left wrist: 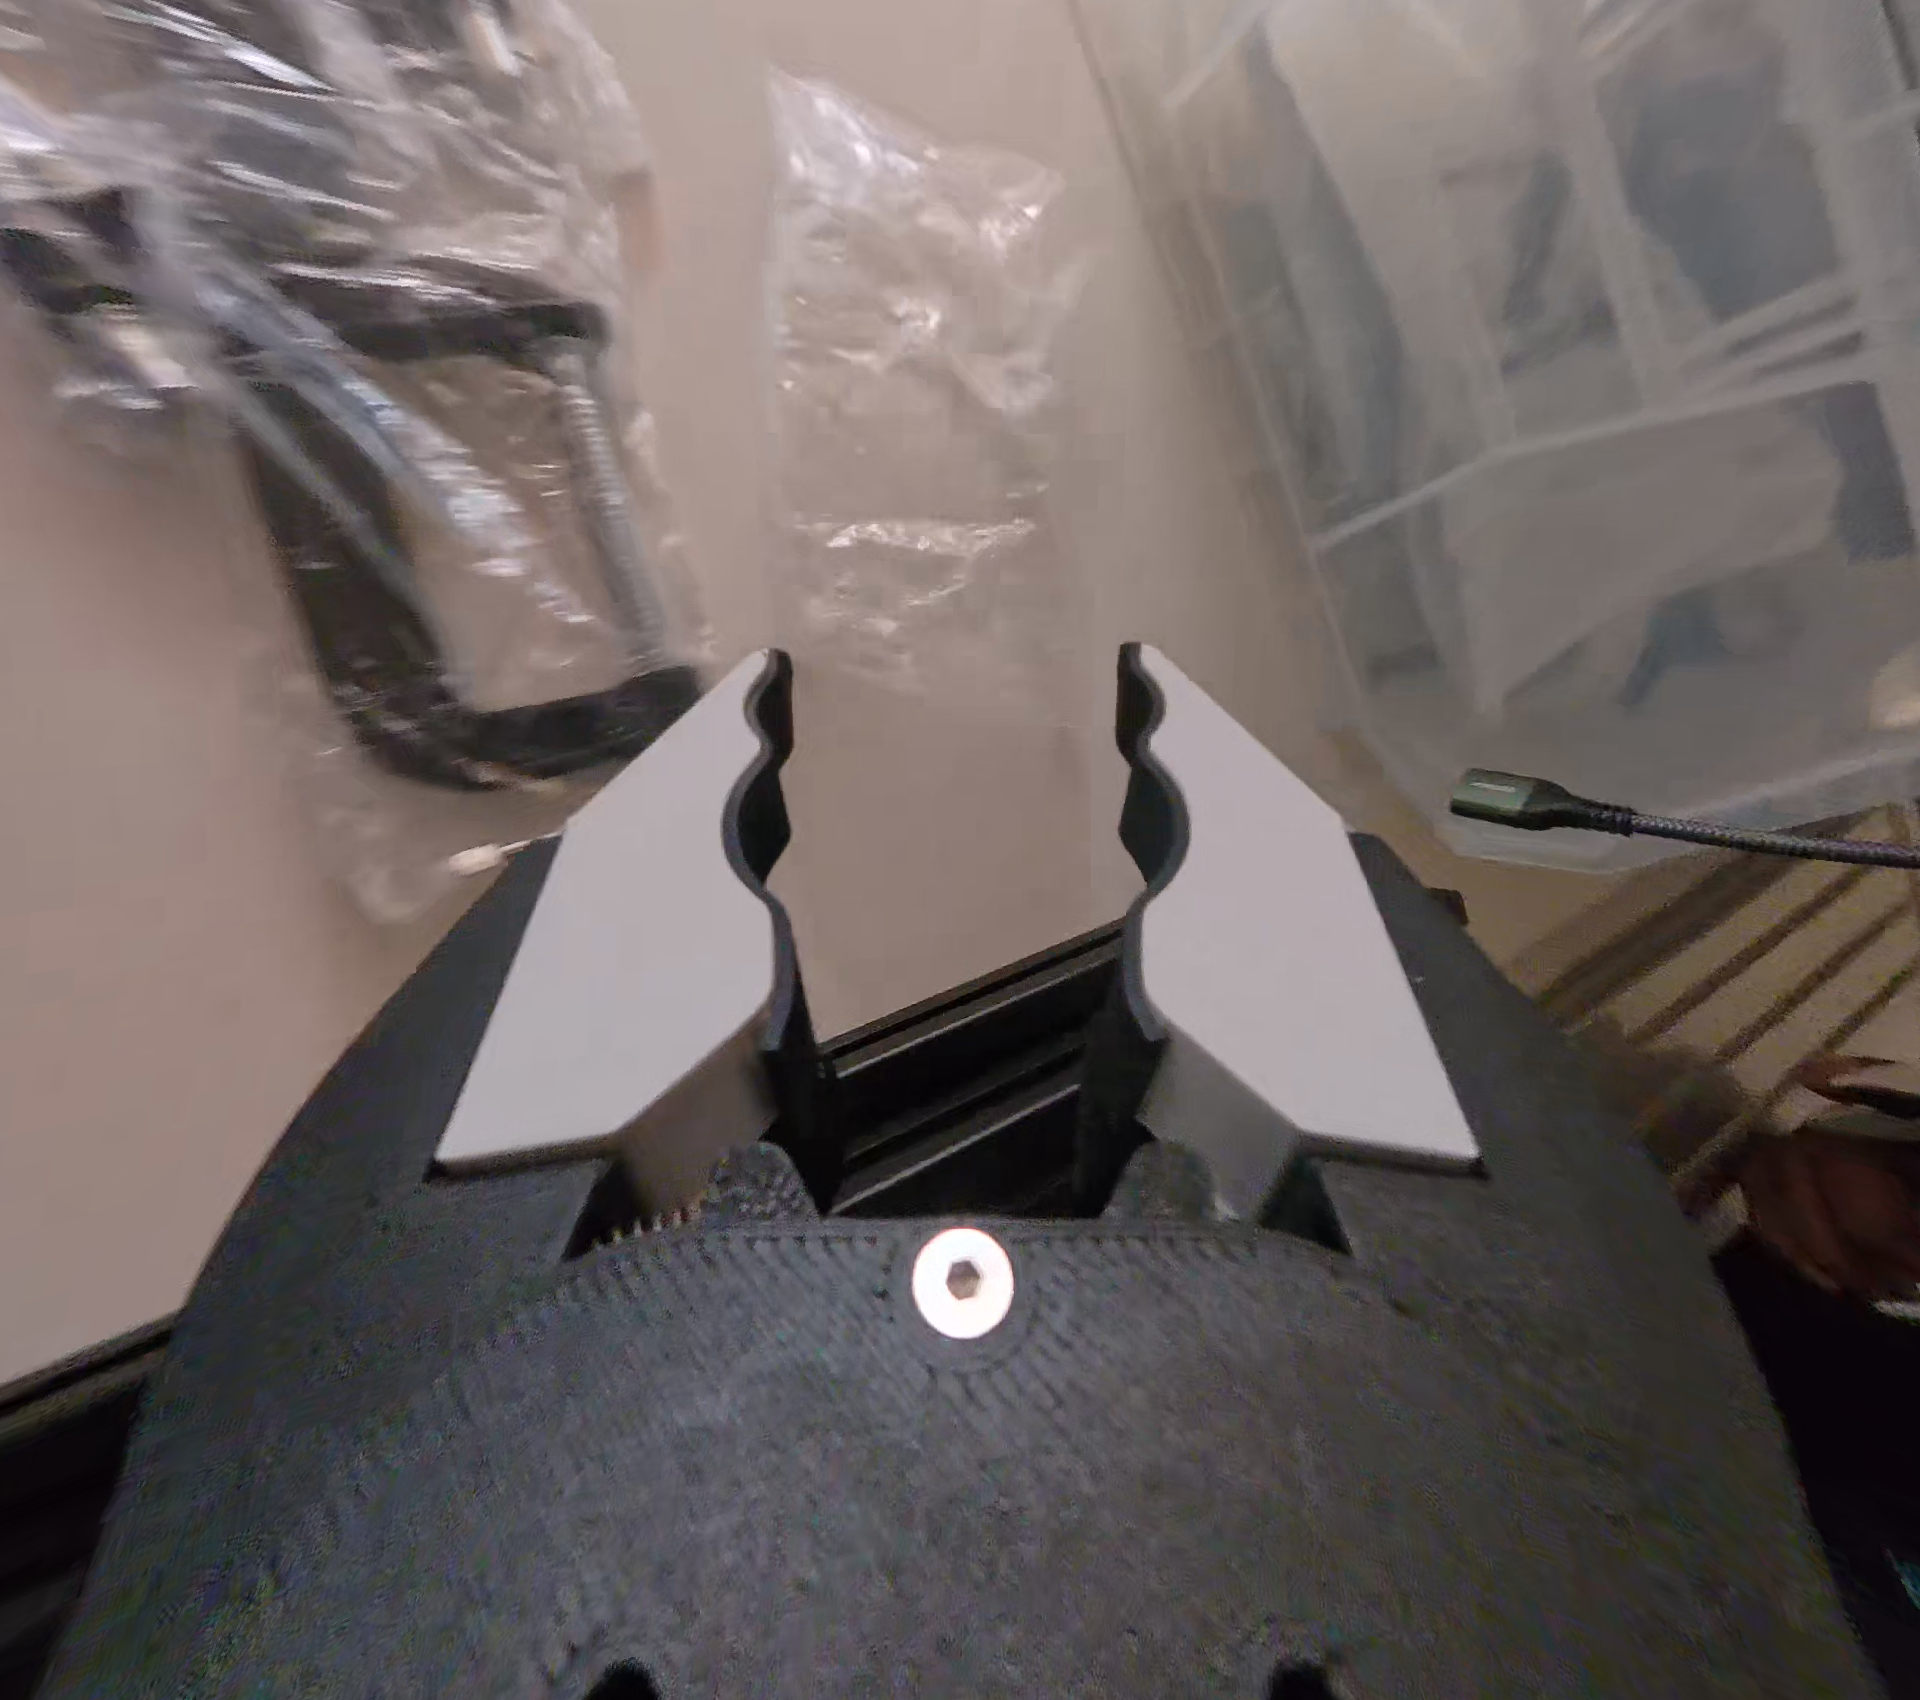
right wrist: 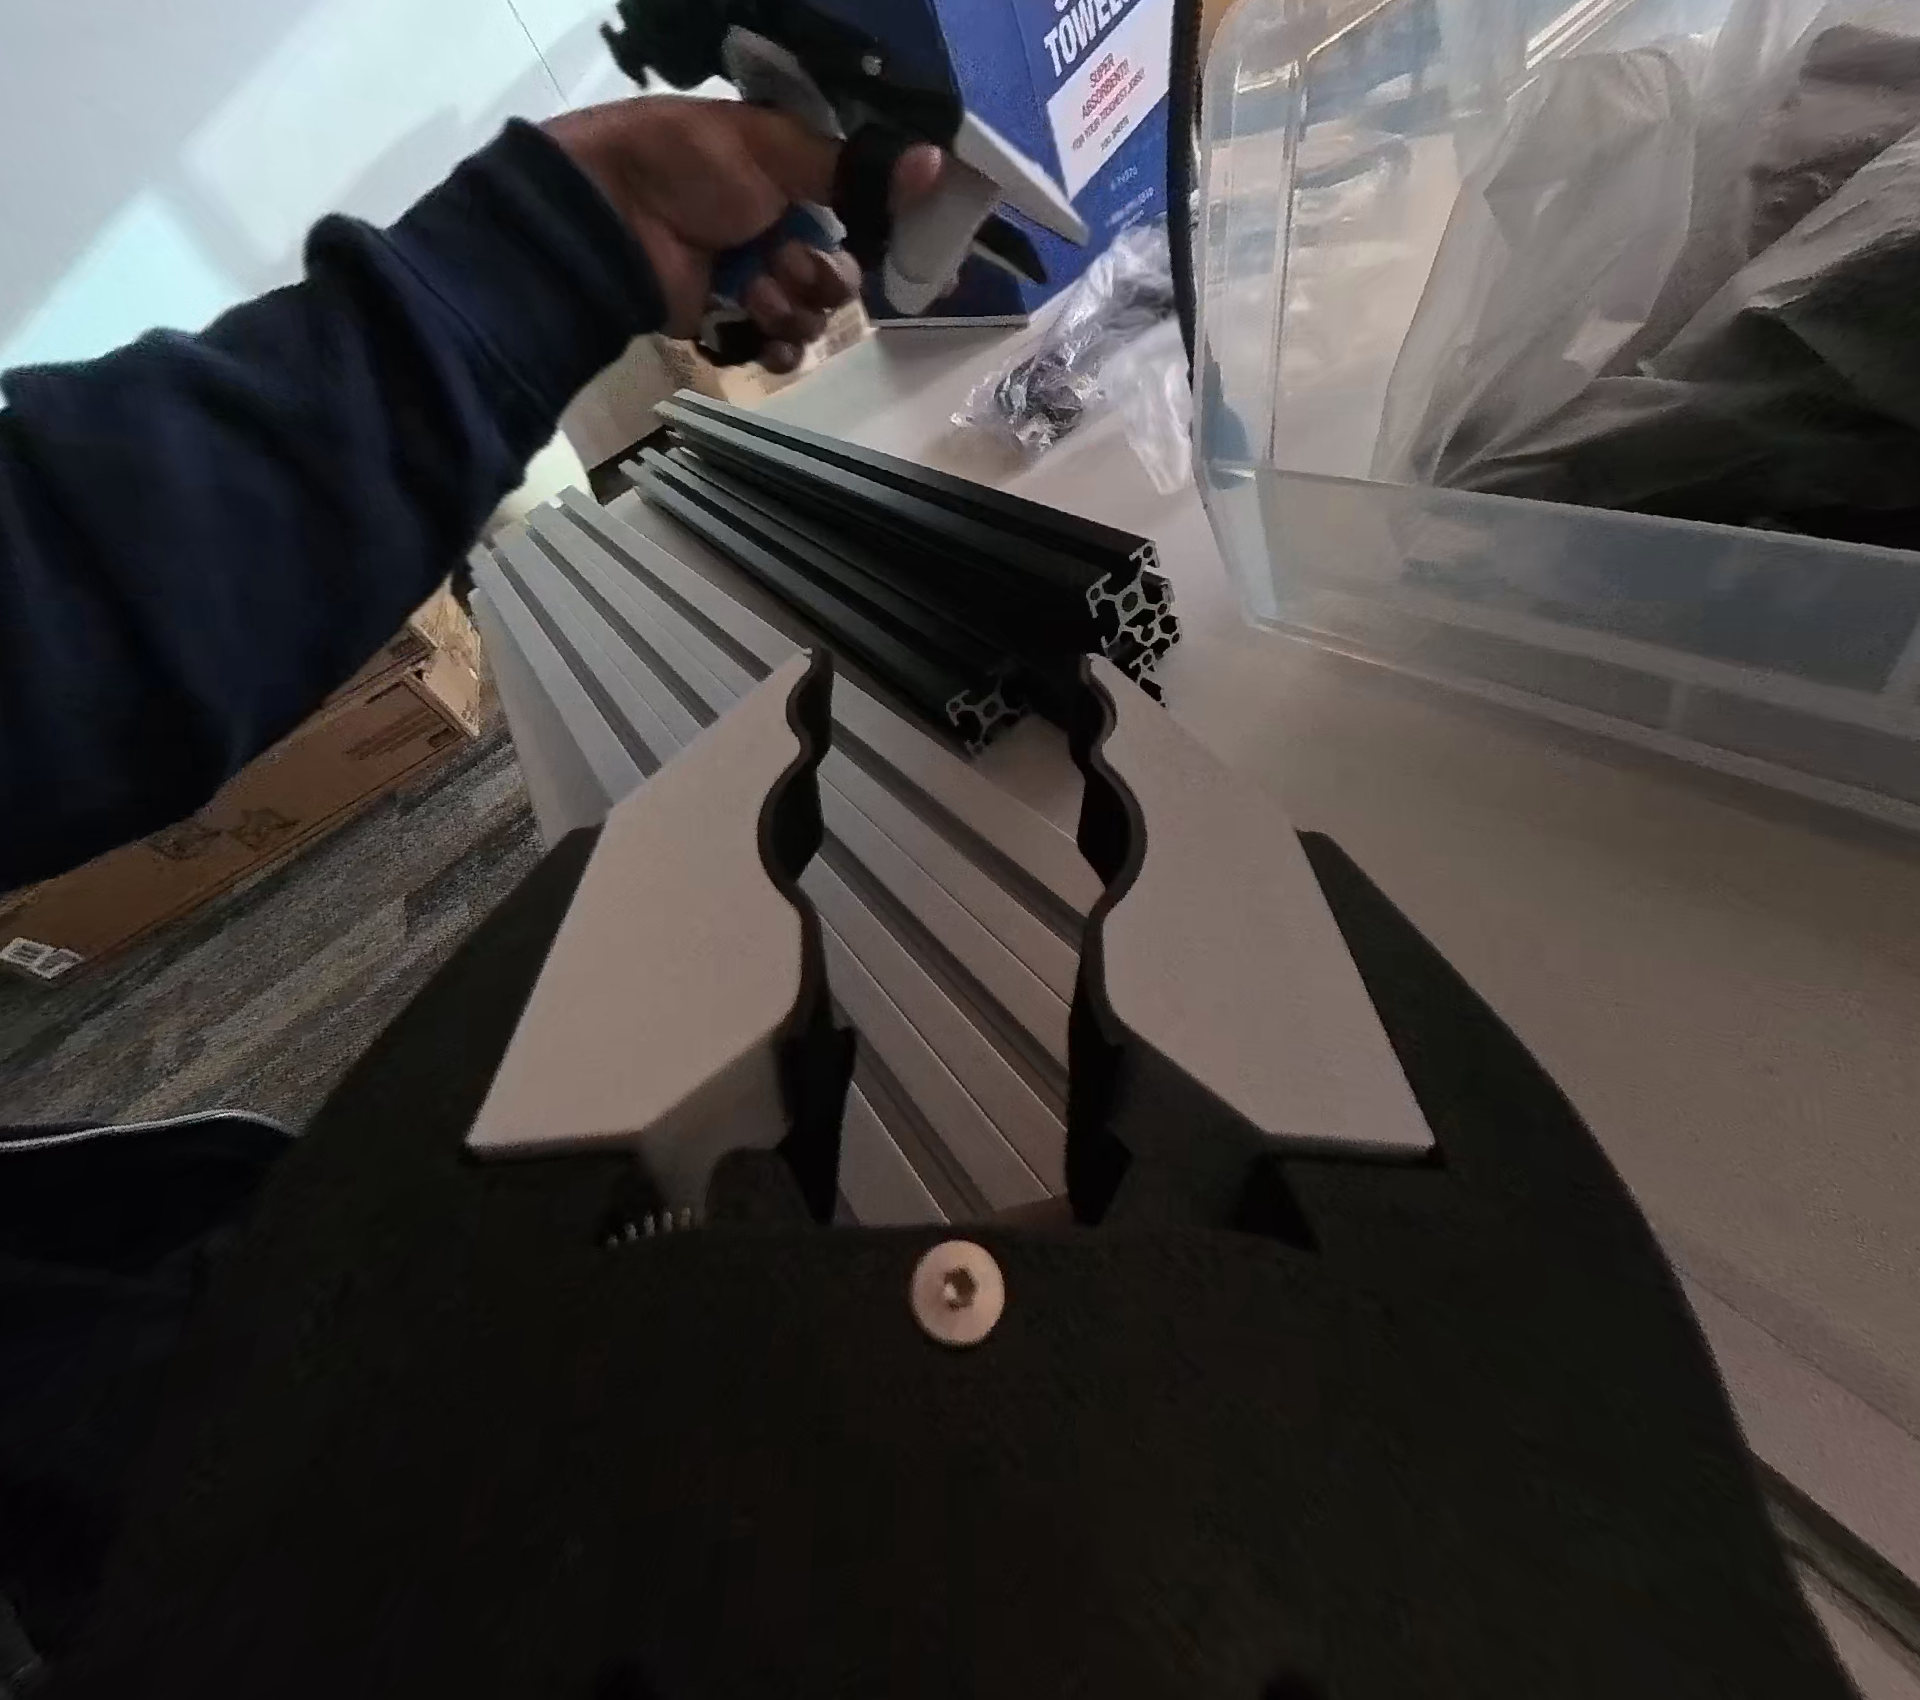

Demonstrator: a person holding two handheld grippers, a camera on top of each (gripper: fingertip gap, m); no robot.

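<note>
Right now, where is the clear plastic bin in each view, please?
Left wrist view: the clear plastic bin fills the upper right, right of the open left gripper.
Right wrist view: the bin fills the upper right, beyond the open right gripper.
Shared landmark: the black bars, seen between the fingers in the left wrist view.

Bagged black clamp motion-blurred; clear bin contents indistinct; braided cable cut by right edge.

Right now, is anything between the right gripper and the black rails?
Nothing visible. The right gripper is open over the silver rails, and the black rails lie just past its fingertips with their cut ends exposed. The clear bin stands off to the right.
</note>
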